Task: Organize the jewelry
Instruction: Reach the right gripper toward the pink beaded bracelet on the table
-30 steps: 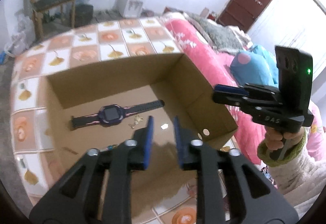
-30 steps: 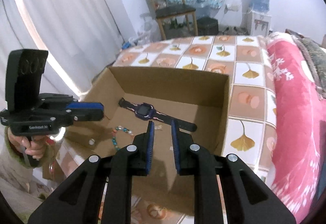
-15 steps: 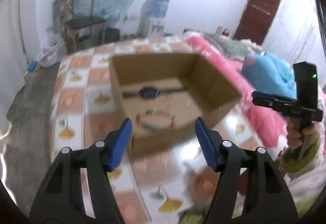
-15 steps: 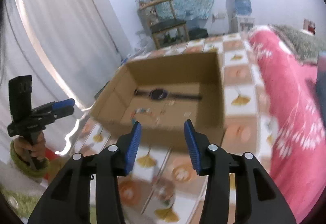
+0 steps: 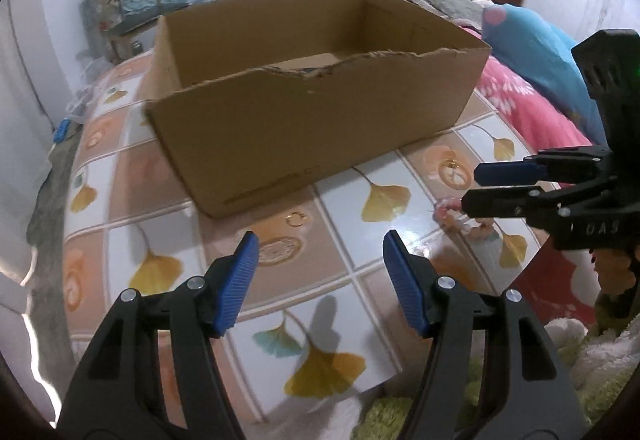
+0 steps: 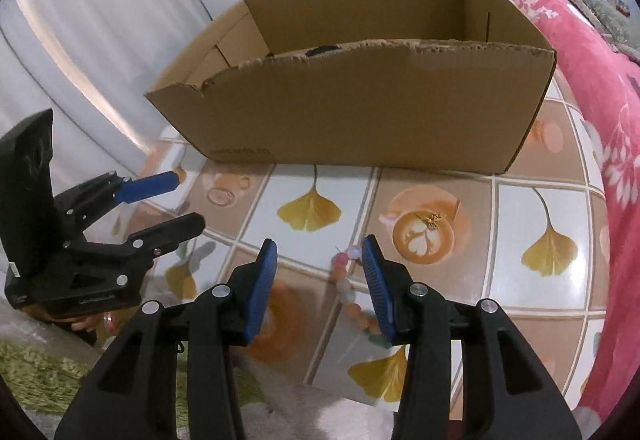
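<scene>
Left gripper (image 5: 316,260): jaws wide, empty, low centre of its frame over the tiled table (image 5: 384,248); a small gold ring (image 5: 296,218) lies just ahead. Right gripper (image 6: 318,260): jaws wide, empty. Bead bracelet (image 6: 348,288) lies between them near the right-hand finger, its long axis running toward the lower right. The right is judged nearer. Cardboard box (image 6: 360,112) stands beyond, upper centre.

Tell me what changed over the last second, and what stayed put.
Both grippers pulled back out over the cardboard box and dropped low to the tabletop in front of it. The left gripper and right gripper went from nearly closed to open, holding nothing. The right one now hangs over a pastel bead bracelet on the patterned tablecloth. The box did not move.
</scene>
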A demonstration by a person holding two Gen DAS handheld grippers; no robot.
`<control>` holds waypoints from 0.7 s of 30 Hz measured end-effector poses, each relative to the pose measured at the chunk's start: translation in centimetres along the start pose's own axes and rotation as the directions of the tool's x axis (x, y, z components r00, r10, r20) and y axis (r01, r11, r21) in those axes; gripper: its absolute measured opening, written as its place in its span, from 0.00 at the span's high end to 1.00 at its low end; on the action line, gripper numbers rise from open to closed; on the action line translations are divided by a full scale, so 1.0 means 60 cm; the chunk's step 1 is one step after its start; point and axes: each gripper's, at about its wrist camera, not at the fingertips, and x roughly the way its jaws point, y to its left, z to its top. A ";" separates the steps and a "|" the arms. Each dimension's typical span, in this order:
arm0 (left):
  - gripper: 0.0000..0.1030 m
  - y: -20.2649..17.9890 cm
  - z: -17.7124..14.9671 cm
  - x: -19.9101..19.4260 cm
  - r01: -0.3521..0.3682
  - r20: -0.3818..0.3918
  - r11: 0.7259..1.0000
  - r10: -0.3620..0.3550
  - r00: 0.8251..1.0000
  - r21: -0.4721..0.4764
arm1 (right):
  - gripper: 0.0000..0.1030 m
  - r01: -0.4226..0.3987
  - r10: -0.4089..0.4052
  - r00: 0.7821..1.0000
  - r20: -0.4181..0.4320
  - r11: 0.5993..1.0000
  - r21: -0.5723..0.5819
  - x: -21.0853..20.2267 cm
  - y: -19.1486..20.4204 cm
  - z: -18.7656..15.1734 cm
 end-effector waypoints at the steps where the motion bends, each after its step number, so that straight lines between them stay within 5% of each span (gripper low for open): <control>1: 0.41 0.000 0.000 0.003 -0.006 0.006 1.000 0.006 1.000 0.008 | 0.58 0.012 -0.012 1.000 0.003 1.000 -0.002 0.000 -0.001 0.000; 15: 0.49 -0.002 -0.014 0.001 -0.053 0.011 0.998 0.053 0.999 0.037 | 0.58 -0.024 0.024 1.000 0.013 1.000 0.009 0.009 -0.008 0.001; 21: 0.58 0.003 -0.004 0.020 -0.036 0.002 0.999 0.036 0.999 0.028 | 0.58 0.040 -0.041 0.999 0.023 0.999 0.026 0.005 -0.024 0.001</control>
